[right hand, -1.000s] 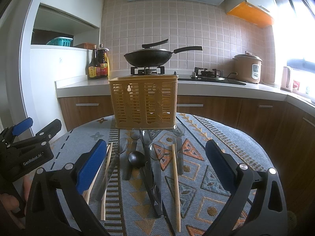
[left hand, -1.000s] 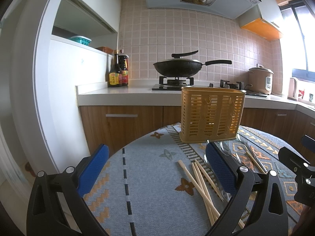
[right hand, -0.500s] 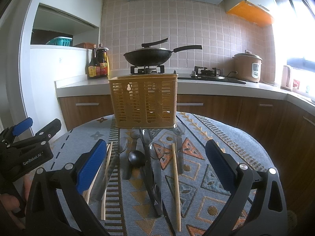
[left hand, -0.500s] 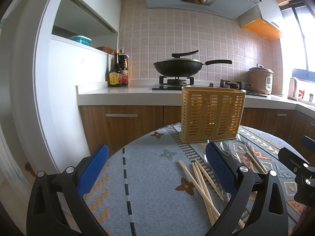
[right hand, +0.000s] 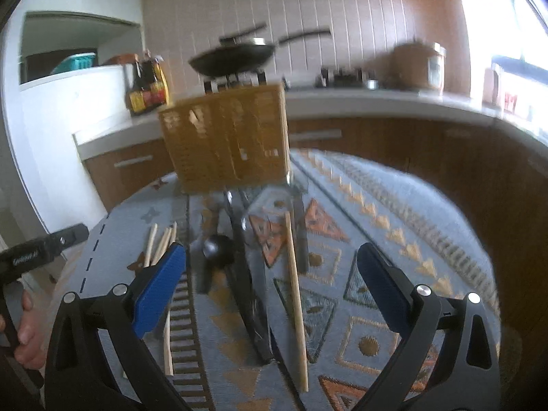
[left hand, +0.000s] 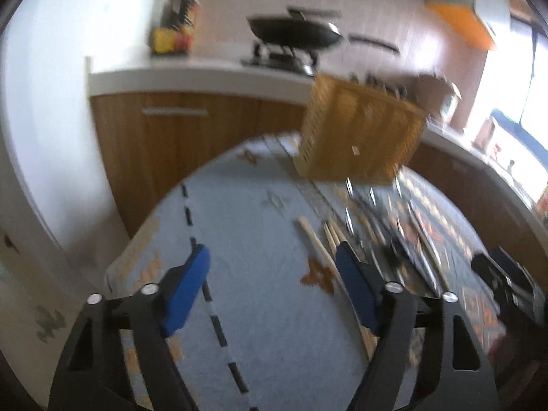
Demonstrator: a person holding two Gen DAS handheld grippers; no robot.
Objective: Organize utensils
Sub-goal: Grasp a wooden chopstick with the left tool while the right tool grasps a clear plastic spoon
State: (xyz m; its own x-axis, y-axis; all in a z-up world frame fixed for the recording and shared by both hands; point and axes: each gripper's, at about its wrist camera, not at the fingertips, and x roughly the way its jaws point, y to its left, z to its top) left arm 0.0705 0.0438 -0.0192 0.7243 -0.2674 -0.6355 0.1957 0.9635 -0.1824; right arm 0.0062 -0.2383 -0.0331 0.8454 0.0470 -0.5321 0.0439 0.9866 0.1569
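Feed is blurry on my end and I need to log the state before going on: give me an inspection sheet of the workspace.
Surface: round table under a patterned blue and orange cloth.
Job's things: yellow slatted utensil basket upright at the far side; lone chopstick lying mid-cloth; chopstick bundle to its left; dark spoons and ladle lying between them.
Clutter: nothing seen.
Grippers: left gripper empty over bare cloth, jaws closing; right gripper open, empty, above the utensils.
Cables: nothing seen.
Surroundings: wok on the stove, sauce bottles, rice cooker, wooden cabinets.
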